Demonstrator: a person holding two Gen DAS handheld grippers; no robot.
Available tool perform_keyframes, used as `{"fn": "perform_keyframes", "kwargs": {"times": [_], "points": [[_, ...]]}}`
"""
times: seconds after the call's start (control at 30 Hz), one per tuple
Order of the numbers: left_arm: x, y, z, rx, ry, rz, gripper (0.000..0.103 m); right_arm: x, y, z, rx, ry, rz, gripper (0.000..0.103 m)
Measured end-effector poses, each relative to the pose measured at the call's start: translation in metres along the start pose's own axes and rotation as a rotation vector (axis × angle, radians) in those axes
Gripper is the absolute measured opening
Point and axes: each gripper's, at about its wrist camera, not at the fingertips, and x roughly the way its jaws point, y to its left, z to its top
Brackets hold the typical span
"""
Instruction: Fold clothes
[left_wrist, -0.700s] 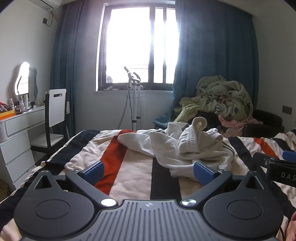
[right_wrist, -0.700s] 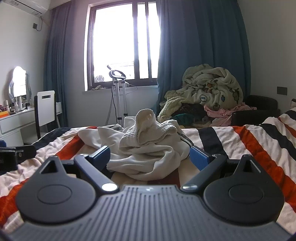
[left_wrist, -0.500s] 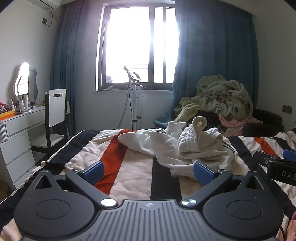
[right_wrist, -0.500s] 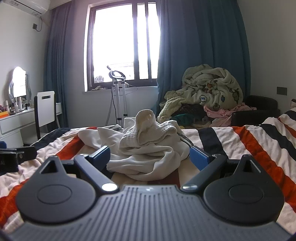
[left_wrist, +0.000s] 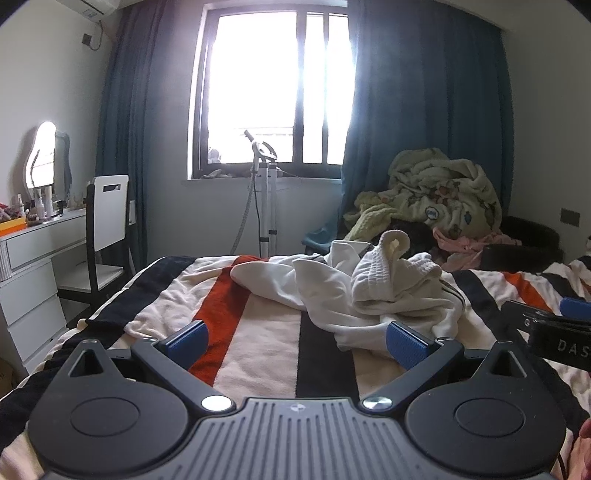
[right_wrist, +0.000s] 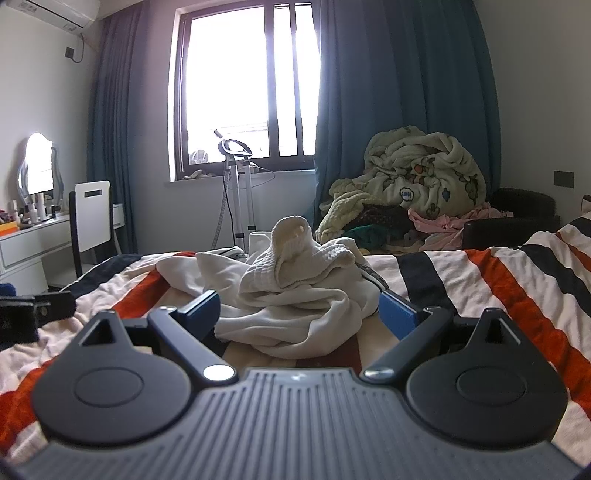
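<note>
Both tools level, low over the bed (left_wrist: 258, 332), pointing at the window (left_wrist: 273, 92). Left tool (left_wrist: 295, 338): blue pads wide apart, nothing between them but bedspread; its right pad (left_wrist: 404, 343) sits just short of the near edge of the clothes (left_wrist: 369, 291), can't tell if it touches. Right tool (right_wrist: 299, 310): also spread wide, holding nothing; the near fold of the clothes (right_wrist: 295, 295) lies in the gap between its pads, but the pads aren't closed on it. The clothes are one crumpled white heap mid-bed on the striped spread, a ribbed cuff or waistband sticking up on top, a sleeve-like part trailing off to the left. From my left camera the heap is ahead and right of centre; from my right camera it's dead centre and close. The two tools run side by side, roughly parallel: the right one shows at the right edge of the left view (left_wrist: 554, 332), the left one at the left edge of the right view (right_wrist: 33, 314). Beyond the bed: a pile of blankets (left_wrist: 436, 195) on a dark seat at right, blue curtains (left_wrist: 424, 129), a stand (left_wrist: 266, 192) under the window, a white chair (left_wrist: 107, 210) and dresser (left_wrist: 33, 266) with a mirror (left_wrist: 42, 155) at left.
</note>
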Motion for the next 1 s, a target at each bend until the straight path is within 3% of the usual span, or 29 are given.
{"fn": "perform_keyframes", "kwargs": {"times": [1.0], "points": [[-0.0003, 0.0031, -0.0035, -0.013, 0.014, -0.017, 0.103, -0.0009, -0.0019, -0.0004, 0.013, 0.005, -0.004, 0.094]]}}
